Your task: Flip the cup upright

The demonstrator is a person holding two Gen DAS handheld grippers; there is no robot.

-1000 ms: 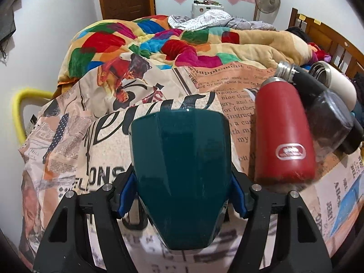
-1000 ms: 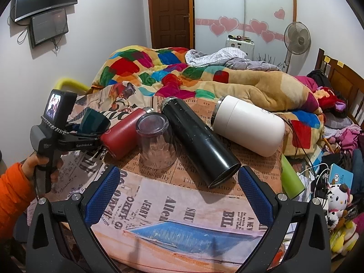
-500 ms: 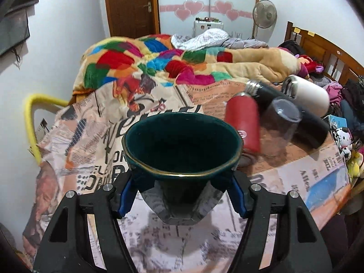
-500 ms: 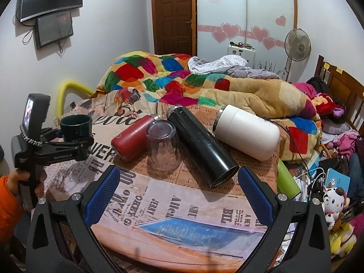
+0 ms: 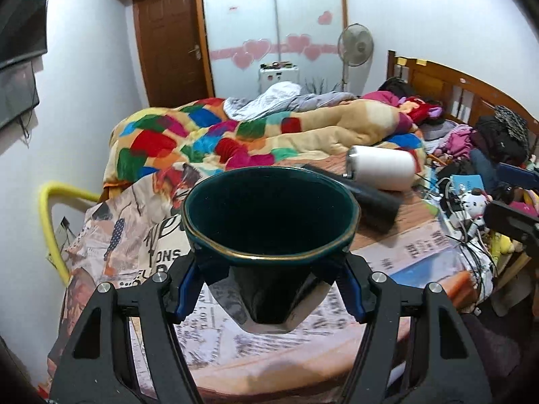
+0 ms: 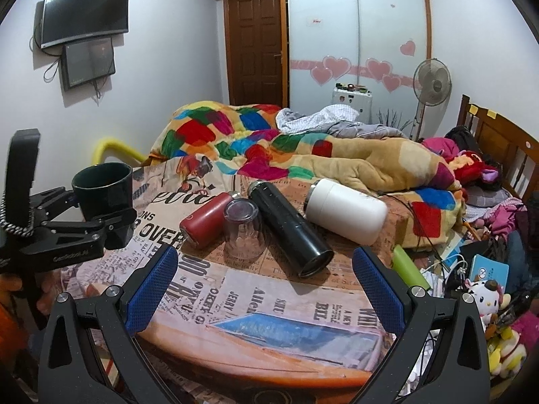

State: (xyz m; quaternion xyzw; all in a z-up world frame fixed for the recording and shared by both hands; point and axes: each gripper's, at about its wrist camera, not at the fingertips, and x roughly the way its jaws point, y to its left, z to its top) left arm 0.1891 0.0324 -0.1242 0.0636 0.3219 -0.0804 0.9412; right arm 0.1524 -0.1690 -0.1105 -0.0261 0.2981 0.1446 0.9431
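My left gripper is shut on a dark green cup with a gold rim. The cup is upright, mouth up, held in the air above the left side of the newspaper-print table. In the right wrist view the same cup sits in the left gripper at the far left. My right gripper is open and empty above the table's near edge.
On the table lie a red bottle, a black flask and a white flask, with an upside-down clear glass standing among them. A bed with a patchwork blanket lies behind. Clutter and toys sit at the right.
The left gripper has turned the cup from mouth-down to mouth-up and raised it above the table. The right gripper has stayed open and risen a little.
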